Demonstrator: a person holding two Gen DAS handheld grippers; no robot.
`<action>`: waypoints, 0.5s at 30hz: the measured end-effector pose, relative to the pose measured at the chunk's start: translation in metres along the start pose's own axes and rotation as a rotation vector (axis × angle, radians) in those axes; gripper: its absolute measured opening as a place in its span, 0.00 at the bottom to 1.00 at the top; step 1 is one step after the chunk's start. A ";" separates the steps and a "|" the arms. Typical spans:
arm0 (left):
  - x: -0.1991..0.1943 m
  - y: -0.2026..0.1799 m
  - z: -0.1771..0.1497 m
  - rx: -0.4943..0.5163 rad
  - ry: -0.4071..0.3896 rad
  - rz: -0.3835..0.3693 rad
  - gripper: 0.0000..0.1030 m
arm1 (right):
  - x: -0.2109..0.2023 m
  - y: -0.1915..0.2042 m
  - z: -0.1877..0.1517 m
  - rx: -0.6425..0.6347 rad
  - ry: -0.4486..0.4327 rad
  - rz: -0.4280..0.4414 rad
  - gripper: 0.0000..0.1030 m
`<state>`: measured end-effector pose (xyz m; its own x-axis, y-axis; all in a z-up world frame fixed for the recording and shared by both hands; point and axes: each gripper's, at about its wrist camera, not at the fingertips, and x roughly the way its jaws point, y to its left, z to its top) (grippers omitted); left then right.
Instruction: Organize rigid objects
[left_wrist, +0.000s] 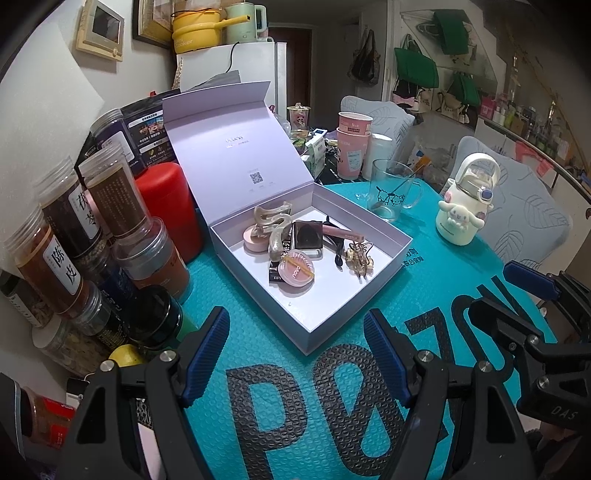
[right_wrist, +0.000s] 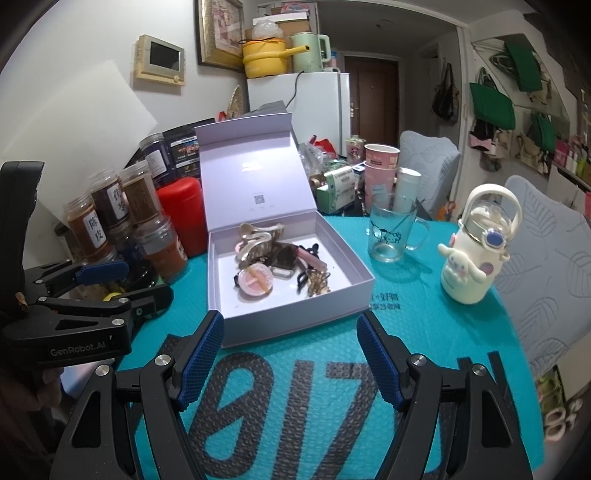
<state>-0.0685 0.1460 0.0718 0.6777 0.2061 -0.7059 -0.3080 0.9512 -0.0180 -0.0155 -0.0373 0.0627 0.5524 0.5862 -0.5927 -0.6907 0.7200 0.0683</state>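
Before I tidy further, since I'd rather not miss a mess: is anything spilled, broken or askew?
Nothing spilled or broken. In the open box, the small items sit heaped and overlapping at its back, a pale hair claw on top.

- I count one open lavender box, lid up, in the middle of the teal mat.
- In it: two pink round compacts, two claw clips, one dark square case, one pink tube; other bits I can't separate.
- Far right: one glass mug, one white character bottle.
- Far middle: two stacked pink paper cups.
- Left: one red canister; jars too crowded to count.
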 end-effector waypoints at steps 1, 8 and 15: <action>0.000 0.000 0.000 0.002 -0.001 0.002 0.73 | 0.000 0.000 0.000 0.000 0.001 0.000 0.73; 0.002 -0.002 0.000 0.012 0.008 -0.005 0.73 | 0.002 -0.002 -0.003 0.005 0.006 -0.004 0.73; 0.007 -0.003 -0.002 0.012 0.029 -0.003 0.73 | 0.004 -0.003 -0.005 0.011 0.017 -0.013 0.73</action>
<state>-0.0642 0.1444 0.0660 0.6592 0.1964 -0.7259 -0.2974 0.9547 -0.0117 -0.0139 -0.0387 0.0561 0.5530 0.5707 -0.6070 -0.6786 0.7312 0.0692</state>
